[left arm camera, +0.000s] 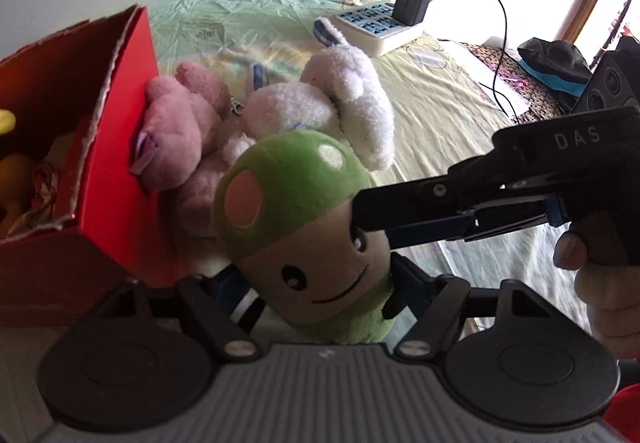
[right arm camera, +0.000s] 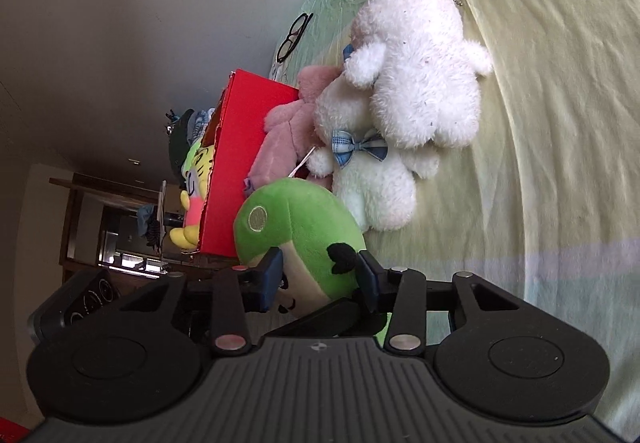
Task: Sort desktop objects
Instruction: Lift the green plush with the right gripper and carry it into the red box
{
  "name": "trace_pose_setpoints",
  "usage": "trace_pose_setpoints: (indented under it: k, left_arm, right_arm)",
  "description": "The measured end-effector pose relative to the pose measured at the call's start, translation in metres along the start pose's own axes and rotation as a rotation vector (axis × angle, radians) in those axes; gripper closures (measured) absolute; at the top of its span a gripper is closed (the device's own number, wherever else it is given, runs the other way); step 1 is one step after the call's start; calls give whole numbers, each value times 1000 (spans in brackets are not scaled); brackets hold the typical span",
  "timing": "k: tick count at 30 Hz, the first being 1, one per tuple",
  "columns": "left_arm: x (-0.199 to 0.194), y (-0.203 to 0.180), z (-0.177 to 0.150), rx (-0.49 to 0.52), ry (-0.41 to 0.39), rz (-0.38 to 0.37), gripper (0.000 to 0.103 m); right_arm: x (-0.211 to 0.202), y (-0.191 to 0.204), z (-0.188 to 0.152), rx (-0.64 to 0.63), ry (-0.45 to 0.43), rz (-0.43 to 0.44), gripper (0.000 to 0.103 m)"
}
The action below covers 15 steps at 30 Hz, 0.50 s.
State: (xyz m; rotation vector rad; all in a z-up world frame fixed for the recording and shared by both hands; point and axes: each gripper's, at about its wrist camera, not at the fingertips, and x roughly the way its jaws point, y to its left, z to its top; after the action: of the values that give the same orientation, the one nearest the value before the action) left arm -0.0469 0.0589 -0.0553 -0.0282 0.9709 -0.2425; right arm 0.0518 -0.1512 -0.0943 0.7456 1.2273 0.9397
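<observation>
Beside red box (left arm camera: 120,147), mushroom plush (left arm camera: 304,227) cap tilted up-left, pinched by left gripper (left arm camera: 320,291) and right gripper (right arm camera: 320,279).

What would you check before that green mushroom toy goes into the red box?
1. Left gripper on the green mushroom toy: fingers sit either side of its lower body, ok.
2. Right gripper on the same toy: fingers press both sides of its head, ok.
3. Red box open on top: ok, torn rim, no lid showing.
4. Room inside the box: cannot tell; yellow toys already lie in it.
5. Way to the box: not ok, the pink plush leans against the box wall.
6. Toy free of the white rabbits: cannot tell from either view.
</observation>
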Motion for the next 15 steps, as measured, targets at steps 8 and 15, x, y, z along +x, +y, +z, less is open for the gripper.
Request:
trace_pose_setpoints:
  k: [8, 15]
  left_arm:
    - [-36, -18, 12, 81, -125, -47, 28]
    - [-69, -2, 29, 106, -235, -75, 28]
  right_arm:
    - [-44, 25, -24, -39, -114, 7, 64]
    - [-46, 71, -21, -88, -232, 17, 64]
